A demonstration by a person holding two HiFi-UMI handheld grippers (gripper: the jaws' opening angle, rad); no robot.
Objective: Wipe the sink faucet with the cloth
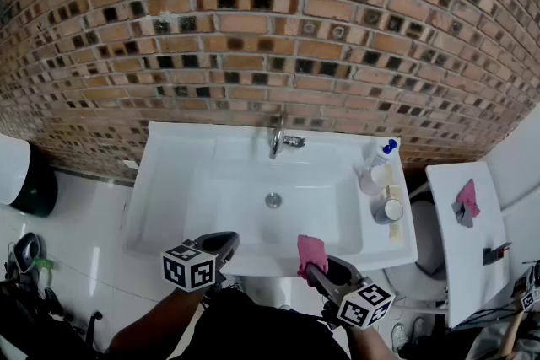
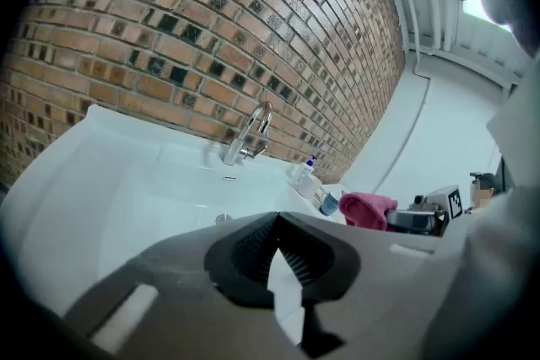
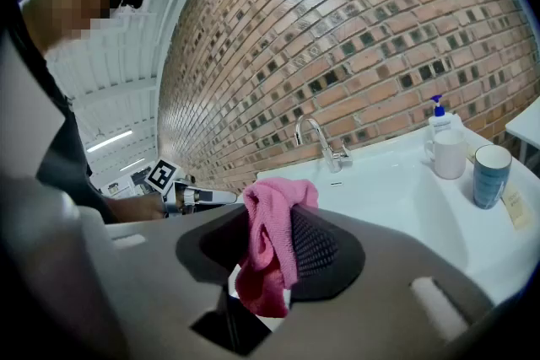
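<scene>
Cloth (image 3: 263,270) first: pink and bunched, it is pinched firmly between the jaws of the right gripper (image 3: 272,219), with a fold sticking up past the tips and the rest hanging below. That gripper hovers over the near edge of the white sink (image 1: 169,181), well short of the target. The left gripper (image 2: 276,219) sits alongside at the same near edge, its jaws brought together at the tips with nothing between them. The chrome faucet (image 1: 277,137) stands at the far side of the basin against the brick wall (image 1: 253,29), untouched by anything. So this reads as the approach: cloth in hand, wiping not yet begun. The next move calls for a reach forward across the whole basin, bringing the loose fold of cloth onto the spout and keeping the clamp tight so it doesn't slip out. Watch the right side, where a soap bottle (image 1: 381,152) and a mug (image 1: 377,179) stand near the tap.
</scene>
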